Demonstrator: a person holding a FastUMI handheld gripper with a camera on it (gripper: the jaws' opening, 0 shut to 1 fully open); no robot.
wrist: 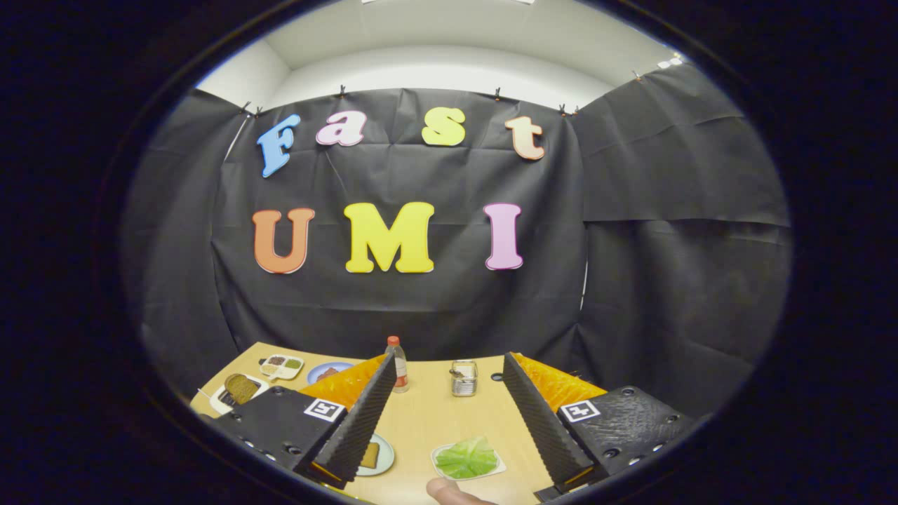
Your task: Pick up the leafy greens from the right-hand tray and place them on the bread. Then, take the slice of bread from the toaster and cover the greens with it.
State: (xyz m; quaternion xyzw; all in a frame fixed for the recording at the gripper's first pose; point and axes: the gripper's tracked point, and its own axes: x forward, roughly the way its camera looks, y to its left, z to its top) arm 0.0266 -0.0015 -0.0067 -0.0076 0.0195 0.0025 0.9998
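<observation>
Gripper view shows our gripper (444, 414) high over the table (435, 421), jaws wide apart and holding nothing. The leafy greens (466, 457) lie on the right-hand tray (491, 468), between the fingers and near to us. The bread (370, 455) sits on a plate (384, 456) just left of the tray, partly behind the left finger. The toaster (464, 378) stands further ahead, with a bottle (398, 363) to its left. A fingertip (449, 491) of a person shows near the tray.

We think the step now is the approach to the greens — nothing is gripped yet. To do it well we should come down w/ the jaws kept wide, centre them over the leaf, and close only low, near the tray. The leaf looks thin and soft, so a shallow pinch may slip — better to take the thick part and lift slowly, approx. straight up.
</observation>
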